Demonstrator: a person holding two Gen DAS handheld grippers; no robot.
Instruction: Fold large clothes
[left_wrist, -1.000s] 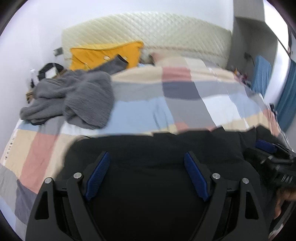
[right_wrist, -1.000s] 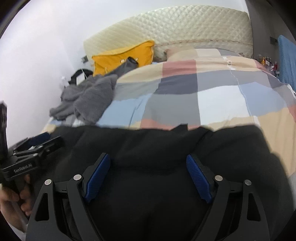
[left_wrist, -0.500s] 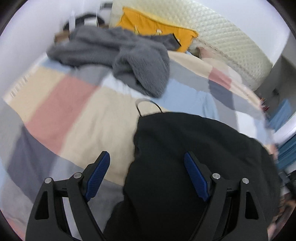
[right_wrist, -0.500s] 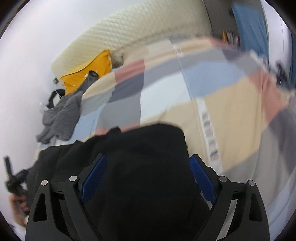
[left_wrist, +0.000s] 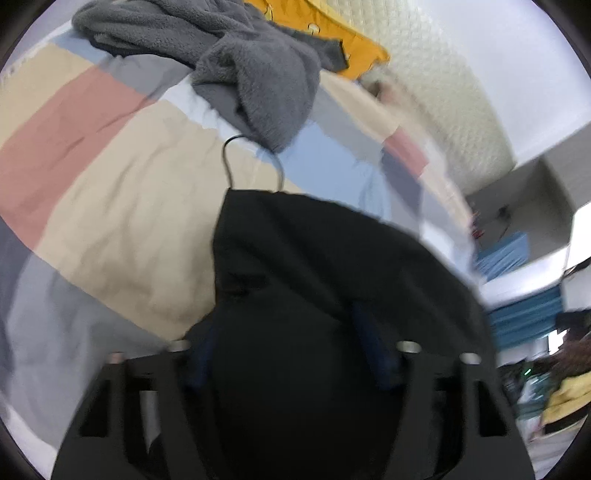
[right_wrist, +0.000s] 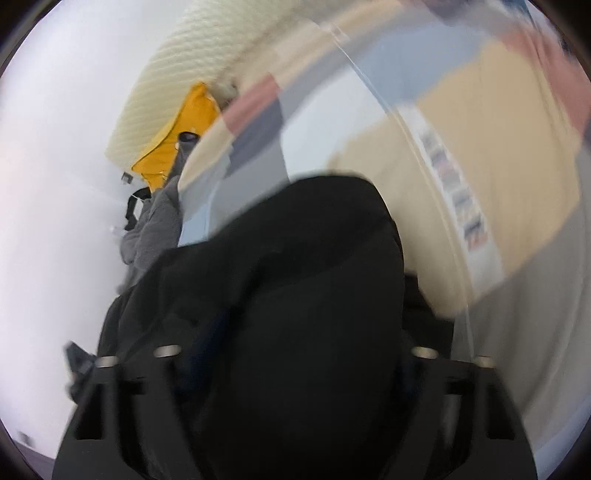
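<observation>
A large black garment (left_wrist: 317, 266) lies on the checked bedspread (left_wrist: 122, 192) and spreads over both grippers. In the left wrist view the cloth bunches between the blue pads of my left gripper (left_wrist: 291, 354), which are partly closed on it. A thin black hanging loop (left_wrist: 251, 162) sticks out from its far edge. In the right wrist view the same garment (right_wrist: 303, 258) fills the space between the fingers of my right gripper (right_wrist: 295, 369), whose pads are hidden under the cloth. Both views are blurred.
A grey fleece garment (left_wrist: 236, 55) is heaped on the far left of the bed, with a yellow pillow (left_wrist: 332, 33) and a quilted cream headboard (left_wrist: 436, 74) behind. The headboard (right_wrist: 173, 81) and pillow (right_wrist: 177, 133) also show in the right wrist view.
Both grippers have swung outward and tilted, and the black garment has bunched up between their fingers. The left gripper's pads have closed inward onto the cloth.
</observation>
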